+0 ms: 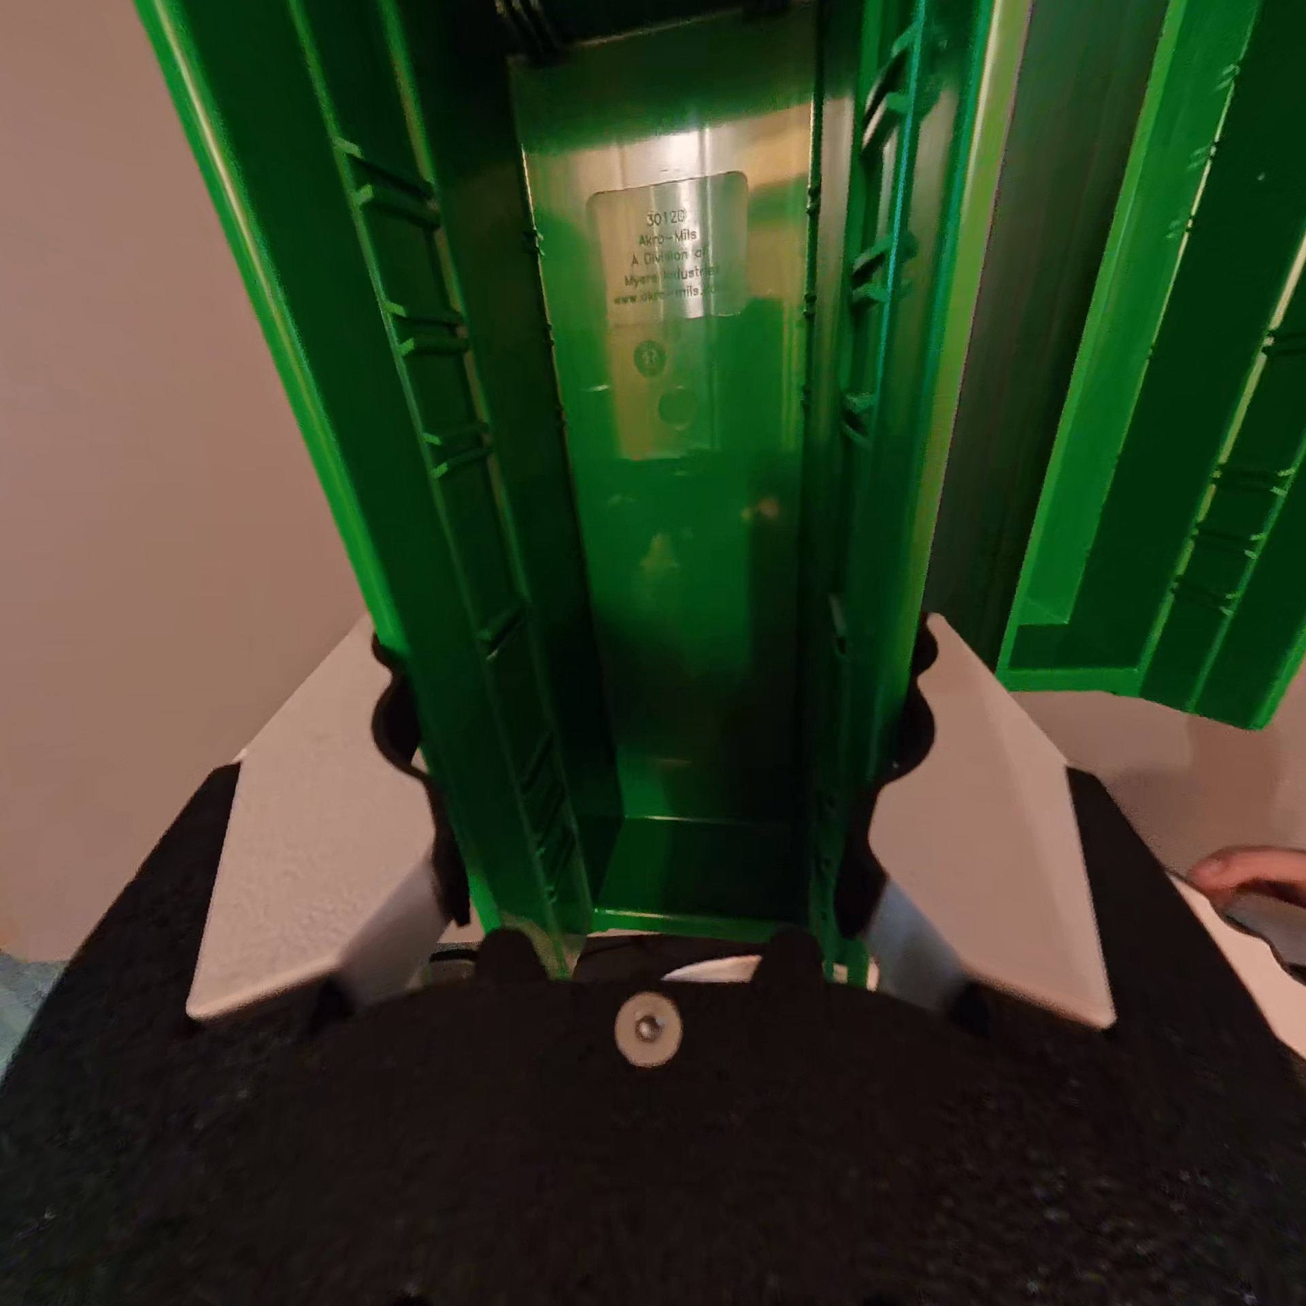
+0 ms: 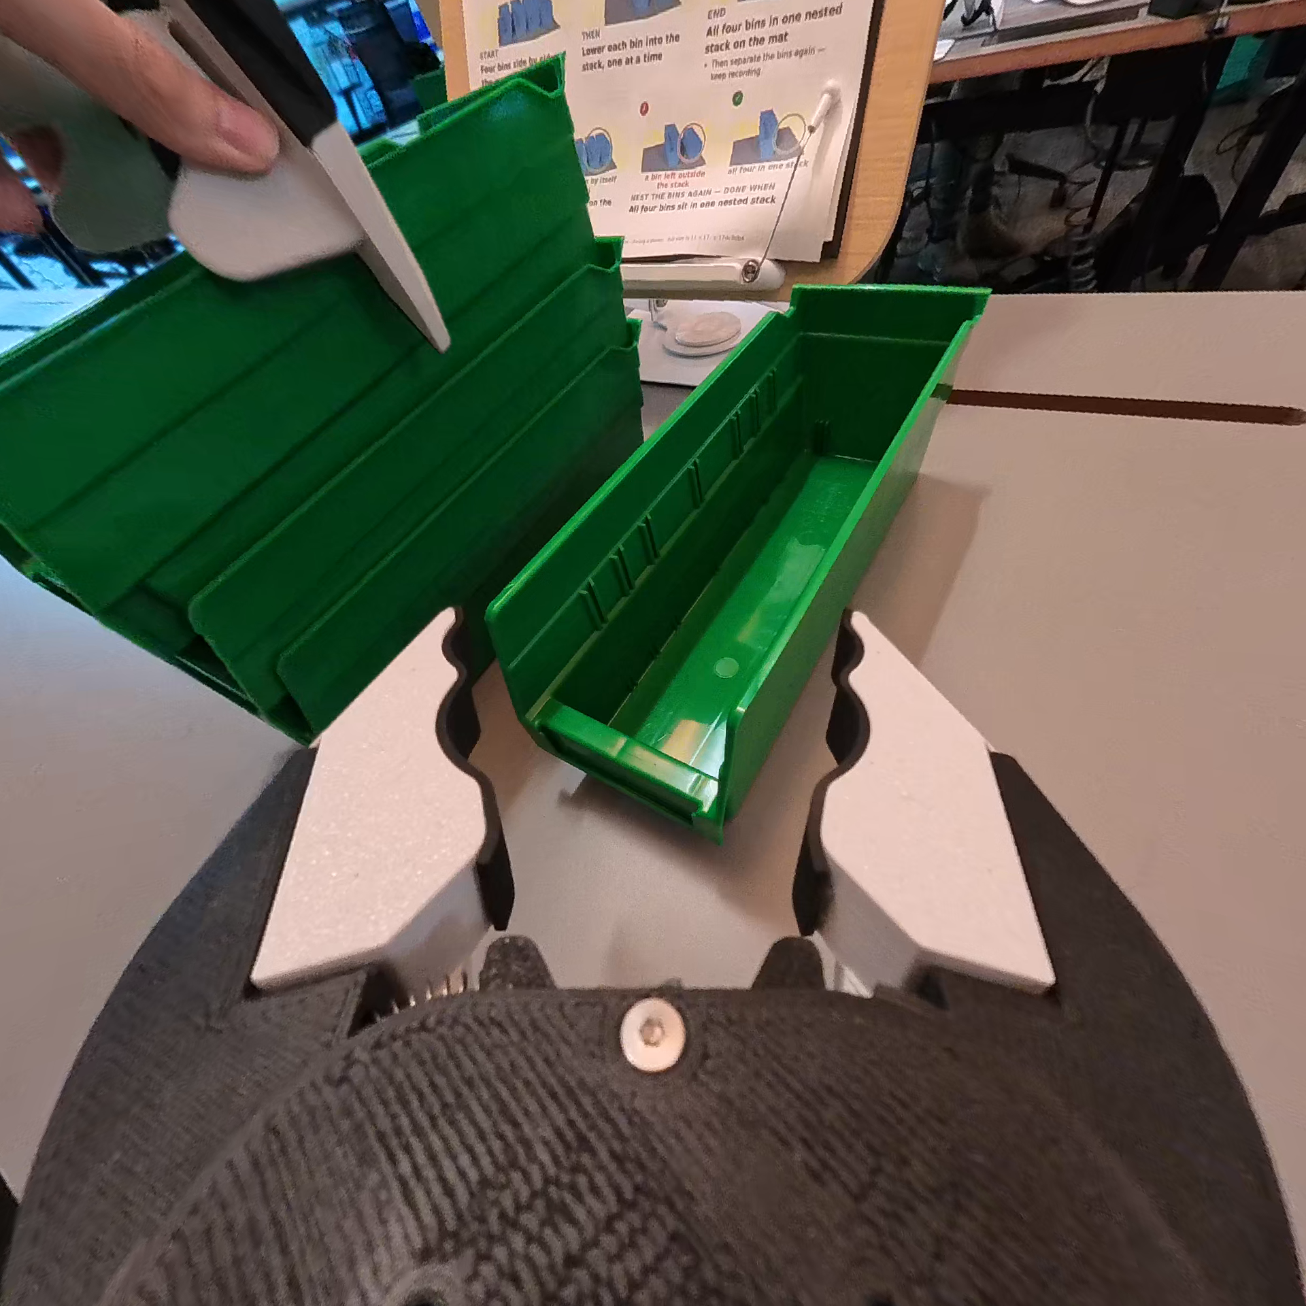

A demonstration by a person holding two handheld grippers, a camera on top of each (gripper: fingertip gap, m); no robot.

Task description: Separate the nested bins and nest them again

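Observation:
My left gripper (image 1: 654, 707) is shut on a stack of nested green bins (image 1: 692, 495), its fingers pressed on the two long walls. In the right wrist view the stack (image 2: 318, 495) hangs tilted above the table at the left, with one white finger (image 2: 381, 233) of the left gripper and a hand over it. A single green bin (image 2: 742, 565) stands open side up on the table; it also shows in the left wrist view (image 1: 1166, 353) to the right of the stack. My right gripper (image 2: 650, 678) is open, its fingers either side of that bin's near end without touching.
The pale table (image 2: 1131, 671) has a dark slot (image 2: 1131, 410) at the far right. An instruction sheet (image 2: 707, 127) on a white stand (image 2: 699, 332) stands behind the bins. A hand (image 1: 1251, 876) shows at the right edge. Shelving and clutter lie beyond the table.

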